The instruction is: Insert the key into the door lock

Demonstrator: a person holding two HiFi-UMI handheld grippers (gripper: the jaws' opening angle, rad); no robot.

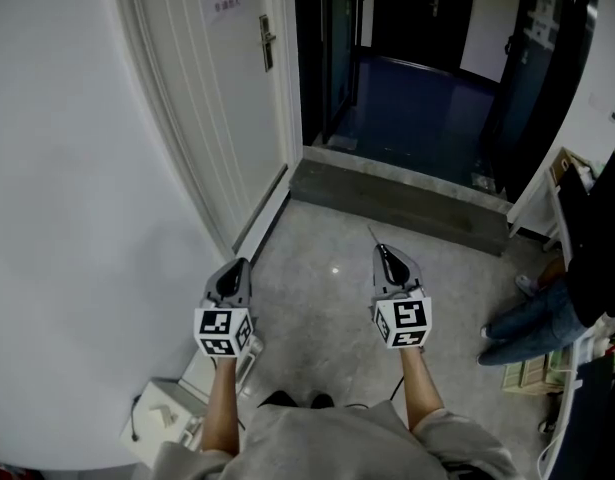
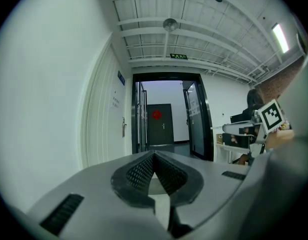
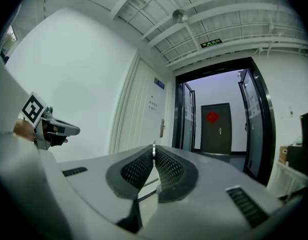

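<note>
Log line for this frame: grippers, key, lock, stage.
left gripper: shut, empty | right gripper: shut on key | door lock: ahead on white door, apart from key | stage: key not yet inserted

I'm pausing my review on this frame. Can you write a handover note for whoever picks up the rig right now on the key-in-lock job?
Left tool: shut, nothing in it, held level beside the right one.
Right tool: shut on the key, whose thin tip sticks out ahead of the jaws.
Door: white, ahead on the left. Its handle and lock plate are well away from both tools.
Done: the key is gripped.
Left: walk up to the door, line the key up with the lock, then push it in.
</note>
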